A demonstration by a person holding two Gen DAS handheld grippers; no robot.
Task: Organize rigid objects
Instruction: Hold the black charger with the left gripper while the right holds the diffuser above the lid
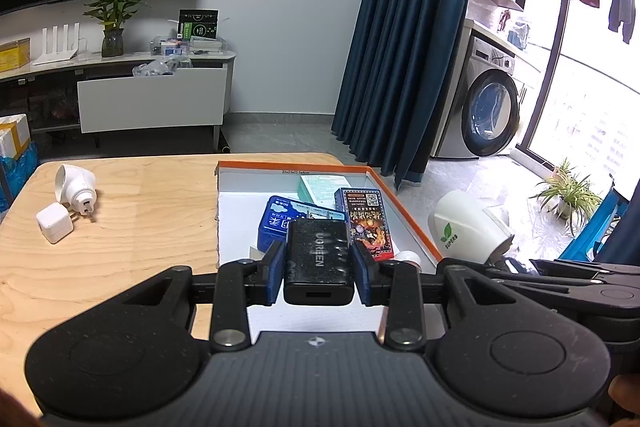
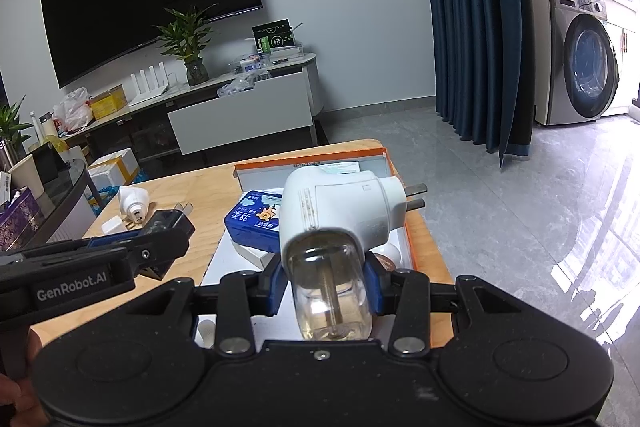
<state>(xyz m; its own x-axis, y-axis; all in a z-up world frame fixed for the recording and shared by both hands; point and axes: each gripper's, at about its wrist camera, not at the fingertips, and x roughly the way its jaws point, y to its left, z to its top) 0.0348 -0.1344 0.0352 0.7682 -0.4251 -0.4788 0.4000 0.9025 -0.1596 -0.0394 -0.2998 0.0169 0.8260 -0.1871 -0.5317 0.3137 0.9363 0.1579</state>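
Both grippers sit side by side, tilted down a bit over the orange-rimmed tray [image 1: 404, 205] on the pale wooden table [image 1: 140, 227]. The left gripper [image 1: 319, 269] is clamped on a black charger [image 1: 319, 259], a matte rounded brick with a port facing the camera, held above the tray's near end. The right gripper [image 2: 329, 285] is squeezing the clear glass bottle [image 2: 330, 291] of a white plug-in vaporizer [image 2: 340, 211]; its smooth plastic body points away, its two flat metal prongs sticking out over the tray's right edge. Lying in the tray are a glossy blue tin [image 1: 276, 221], a red card pack [image 1: 366, 227] and a pale green box [image 1: 324, 189]. Well off to the left on the table are a small white cube adapter [image 1: 54, 223] and another white plug-in unit [image 1: 78, 189], just beside each other.
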